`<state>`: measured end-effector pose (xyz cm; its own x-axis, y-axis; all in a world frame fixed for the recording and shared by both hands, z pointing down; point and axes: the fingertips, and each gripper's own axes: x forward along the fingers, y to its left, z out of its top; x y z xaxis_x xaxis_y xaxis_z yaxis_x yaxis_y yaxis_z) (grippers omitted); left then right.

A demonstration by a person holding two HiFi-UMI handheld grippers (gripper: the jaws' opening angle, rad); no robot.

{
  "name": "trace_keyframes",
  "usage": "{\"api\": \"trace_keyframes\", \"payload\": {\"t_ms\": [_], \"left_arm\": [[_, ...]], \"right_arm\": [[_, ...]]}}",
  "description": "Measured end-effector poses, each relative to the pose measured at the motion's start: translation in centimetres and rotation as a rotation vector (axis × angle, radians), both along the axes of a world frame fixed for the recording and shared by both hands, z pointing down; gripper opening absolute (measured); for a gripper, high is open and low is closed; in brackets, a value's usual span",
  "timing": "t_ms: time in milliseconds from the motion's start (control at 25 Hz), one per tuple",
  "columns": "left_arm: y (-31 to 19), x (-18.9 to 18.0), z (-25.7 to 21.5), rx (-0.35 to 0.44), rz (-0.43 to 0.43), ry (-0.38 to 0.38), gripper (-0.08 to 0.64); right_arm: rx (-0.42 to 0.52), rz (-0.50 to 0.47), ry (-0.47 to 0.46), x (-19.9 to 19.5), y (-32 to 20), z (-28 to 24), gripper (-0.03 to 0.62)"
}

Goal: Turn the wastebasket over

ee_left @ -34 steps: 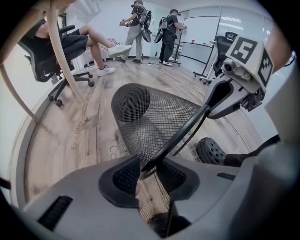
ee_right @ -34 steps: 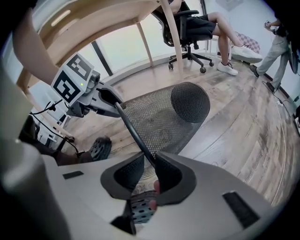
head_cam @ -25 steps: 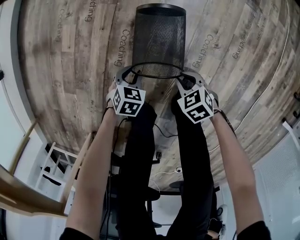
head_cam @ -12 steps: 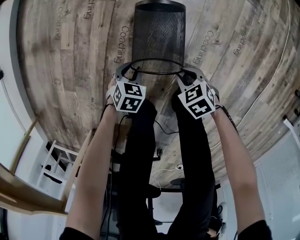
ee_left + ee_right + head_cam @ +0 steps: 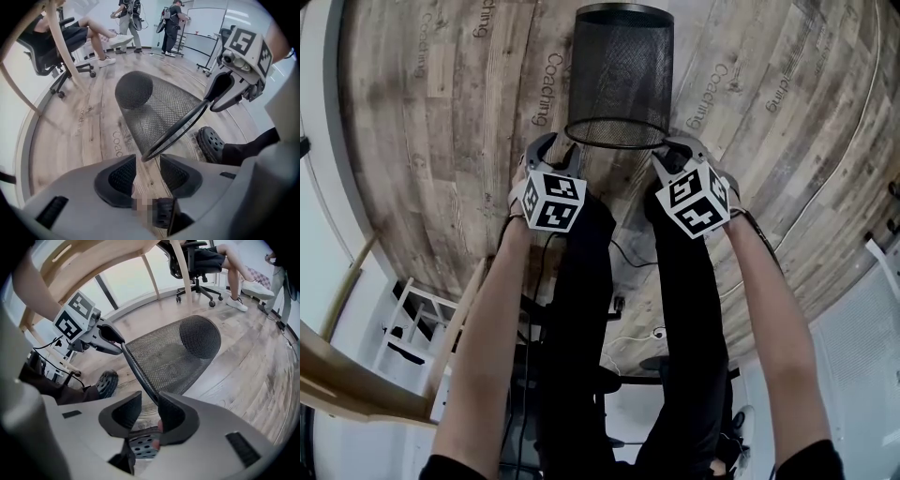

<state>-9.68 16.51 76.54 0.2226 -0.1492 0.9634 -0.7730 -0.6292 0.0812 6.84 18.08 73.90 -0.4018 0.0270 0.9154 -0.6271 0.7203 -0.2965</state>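
A black wire-mesh wastebasket [image 5: 619,75] is pictured standing mouth-down on a pale wood-plank floor [image 5: 441,141]. Its closed base is uppermost and its round wire rim [image 5: 616,143] is apparently resting on the boards just ahead of the person's feet. The rim is flanked on opposite sides by the left gripper [image 5: 551,148] and the right gripper [image 5: 677,152]. Both are angled steeply down at the floor, a placement judged to suit a two-sided hold on the widest part of the wastebasket. In the left gripper view the thin rim wire is shown lying in the gap between the dark pads, which stand apart and are not pressed on it. In the right gripper view the wire is seen running close along one pad, with bare gap left toward the other, so neither tool is clamped on anything. Both pairs of jaws have just been opening with the rim between them, which is read as a letting-go now that the wastebasket is carried by the floor. The turning-over is judged to be all but finished. A black perforated clog [image 5: 211,143] is caught near the rim, and a black office chair [image 5: 194,258] is seen well apart in the background.
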Motion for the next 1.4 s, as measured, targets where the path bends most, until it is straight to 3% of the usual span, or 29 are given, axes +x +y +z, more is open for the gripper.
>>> {"api": "trace_keyframes", "payload": {"t_ms": [400,560,840,1120,1400], "left_arm": [[-1.5,1.4,-4.0,-0.004,-0.186,0.083,0.169],[-2.8,3.9,-4.9,-0.039,-0.269,0.136,0.224],[-4.9,8.3,-5.1,-0.076,-0.32,0.211,0.269],[-4.7,9.4,-3.7,-0.143,-0.32,0.176,0.311],[-4.5,10.3,-3.0,-0.242,-0.354,0.212,0.336]], "right_arm": [[-0.019,0.025,-0.012,0.0,-0.5,-1.5,0.123],[-0.035,0.031,-0.003,0.5,-0.7,-1.3,0.123],[-0.042,0.039,-0.012,0.7,-0.8,-1.2,0.121],[-0.052,0.038,-0.029,0.2,-0.4,-1.2,0.12],[-0.059,0.025,-0.027,0.9,-0.4,-0.8,0.12]]}}
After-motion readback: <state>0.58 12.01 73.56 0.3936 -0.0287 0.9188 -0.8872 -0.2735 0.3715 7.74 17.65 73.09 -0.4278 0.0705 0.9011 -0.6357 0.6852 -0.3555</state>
